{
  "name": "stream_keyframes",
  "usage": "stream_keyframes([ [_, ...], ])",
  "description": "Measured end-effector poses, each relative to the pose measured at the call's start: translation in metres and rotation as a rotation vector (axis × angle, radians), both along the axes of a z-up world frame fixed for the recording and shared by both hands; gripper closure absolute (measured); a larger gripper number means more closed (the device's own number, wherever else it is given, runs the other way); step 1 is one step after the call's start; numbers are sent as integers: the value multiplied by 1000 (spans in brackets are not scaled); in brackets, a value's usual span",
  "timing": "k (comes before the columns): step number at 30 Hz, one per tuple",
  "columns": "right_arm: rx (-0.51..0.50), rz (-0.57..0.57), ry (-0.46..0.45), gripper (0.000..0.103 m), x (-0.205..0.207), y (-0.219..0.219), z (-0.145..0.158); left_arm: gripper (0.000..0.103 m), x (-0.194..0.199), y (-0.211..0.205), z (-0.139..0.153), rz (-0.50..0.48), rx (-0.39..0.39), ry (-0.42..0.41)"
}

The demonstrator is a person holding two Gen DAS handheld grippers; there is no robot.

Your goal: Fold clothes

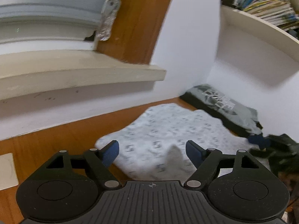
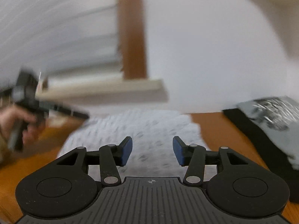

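Left gripper (image 1: pixel 152 152) hovers over the white patterned cloth (image 1: pixel 168 130), jaws wide apart, nothing between the pads. Cloth lies flat on the wooden table (image 1: pixel 56 145), below the windowsill (image 1: pixel 84 74). Right gripper (image 2: pixel 152 151) also over the cloth (image 2: pixel 149 128), jaws parted, gripping nothing. Folded dark shirt (image 2: pixel 271 115) sits at the right by the wall. View is blurred.

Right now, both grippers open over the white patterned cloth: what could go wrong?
1. The white patterned cloth has a raised peak between the left gripper fingers; closing may grab only that ridge and bunch it.
2. The dark printed garment lies beside it; the right gripper could snag it.
3. Both views are blurred; grasps may land off-edge.
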State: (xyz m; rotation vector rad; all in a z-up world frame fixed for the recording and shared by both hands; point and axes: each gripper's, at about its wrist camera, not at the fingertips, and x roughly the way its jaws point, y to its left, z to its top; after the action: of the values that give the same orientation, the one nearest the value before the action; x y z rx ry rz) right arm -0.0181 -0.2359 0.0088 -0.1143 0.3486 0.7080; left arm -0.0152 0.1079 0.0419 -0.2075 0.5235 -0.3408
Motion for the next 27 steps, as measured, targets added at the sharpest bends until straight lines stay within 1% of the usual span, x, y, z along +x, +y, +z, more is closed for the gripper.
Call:
stream_keyframes([
  [1, -44, 12, 14, 54, 2, 6, -5, 25, 0, -5, 2, -25, -8, -13],
  [2, -86, 21, 34, 54, 4, 12, -11, 29, 0, -10, 4, -49, -16, -25],
  [4, -109, 42, 53, 54, 5, 12, -21, 34, 5, -23, 10, -106, -26, -53],
  [5, -104, 48, 54, 54, 5, 10, -24, 40, 9, -30, 14, -136, -22, -65],
  [6, -102, 53, 55, 54, 3, 7, -25, 45, 16, -38, 17, -168, -6, -72],
  [7, -103, 59, 57, 55, 2, 4, -25, 47, 23, -48, 19, -199, 18, -72],
  [8, -116, 66, 50, 56, 1, 3, -26, 53, 32, -58, 21, -231, 45, -68],
  [9, -135, 73, 37, 56, -1, 2, -27, 55, 41, -68, 23, -262, 69, -64],
  [13, -179, 88, 32, 56, 3, -16, -24, 55, 78, -104, 28, -361, 138, -36],
  [15, -170, 94, 39, 56, 11, -31, -25, 55, 95, -122, 26, -414, 167, -11],
  [17, -179, 89, 32, 56, 17, -46, -24, 55, 112, -139, 18, -458, 218, 19],
  [19, -167, 80, 39, 56, 22, -60, -24, 55, 129, -148, 7, -472, 263, 58],
  [21, -141, 70, 53, 56, 27, -71, -25, 58, 148, -145, -5, -456, 263, 105],
  [23, -120, 60, 64, 56, 28, -79, -25, 58, 159, -135, -17, -455, 246, 133],
  [25, -101, 49, 75, 56, 25, -82, -23, 58, 164, -126, -24, -474, 204, 141],
  [27, -45, 7, 102, 54, 19, -90, -18, 57, 166, -118, -21, -481, 176, 126],
])
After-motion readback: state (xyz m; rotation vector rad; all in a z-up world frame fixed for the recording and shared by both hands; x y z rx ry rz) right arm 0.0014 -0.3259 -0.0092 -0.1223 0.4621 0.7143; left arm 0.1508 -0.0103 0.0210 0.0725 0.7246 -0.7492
